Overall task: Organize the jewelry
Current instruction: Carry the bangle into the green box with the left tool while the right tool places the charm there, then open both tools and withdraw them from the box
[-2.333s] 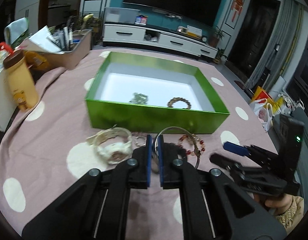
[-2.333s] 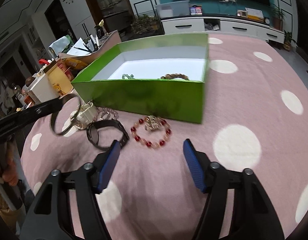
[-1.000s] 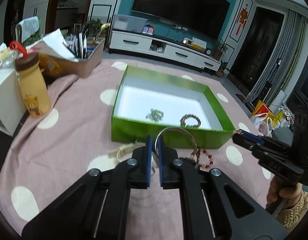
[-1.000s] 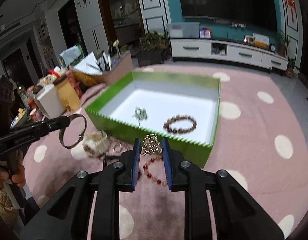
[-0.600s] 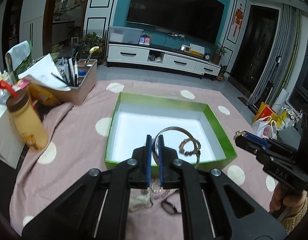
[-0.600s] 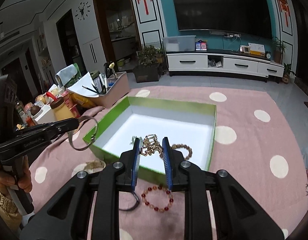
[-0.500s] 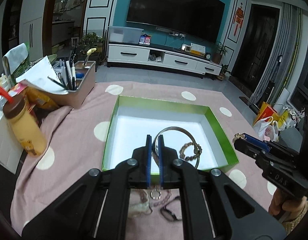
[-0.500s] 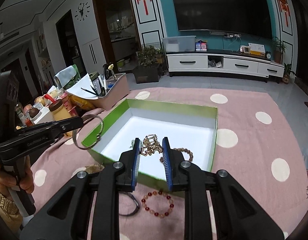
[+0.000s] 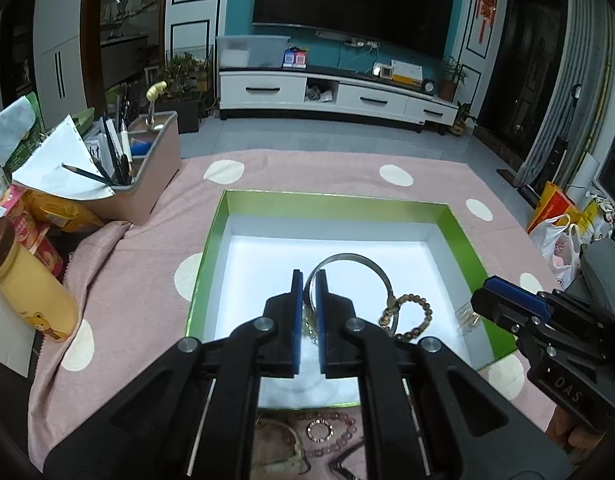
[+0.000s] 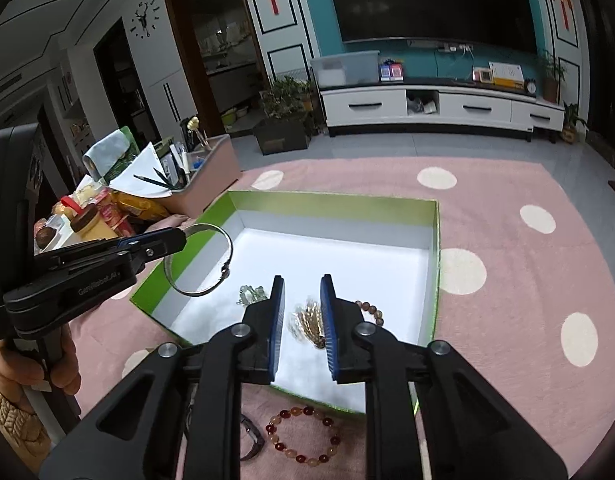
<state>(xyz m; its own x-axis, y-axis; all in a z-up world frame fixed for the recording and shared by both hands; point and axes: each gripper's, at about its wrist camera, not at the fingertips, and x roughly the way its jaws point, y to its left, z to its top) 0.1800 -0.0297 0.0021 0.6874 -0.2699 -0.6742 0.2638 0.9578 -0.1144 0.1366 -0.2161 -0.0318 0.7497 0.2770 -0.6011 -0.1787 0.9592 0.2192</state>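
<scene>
The green box (image 9: 215, 240) with a white floor lies open on the pink dotted cloth. My left gripper (image 9: 309, 280) is shut on a silver bangle (image 9: 359, 258) and holds it above the box's near left part; from the right wrist it shows as left gripper (image 10: 175, 240) with bangle (image 10: 227, 248). My right gripper (image 10: 303, 284) is over the box's near right part. Its jaws are closing on a blurred gold ornament (image 10: 307, 320) between the pads. A brown bead bracelet (image 10: 371, 308) and a pale green bead piece (image 10: 251, 294) lie inside.
In front of the box lie a red bead bracelet (image 10: 303, 436), a black band (image 10: 253, 440), a small ring (image 9: 319, 430) and a pink bead string (image 9: 341, 434). A pen tray (image 9: 147, 176) and a yellow bottle (image 9: 27, 288) stand left.
Both grippers have moved forward from the loose jewelry to over the box, carrying the bangle and the gold ornament. The right jaws stand narrower and the ornament sits lower between them.
</scene>
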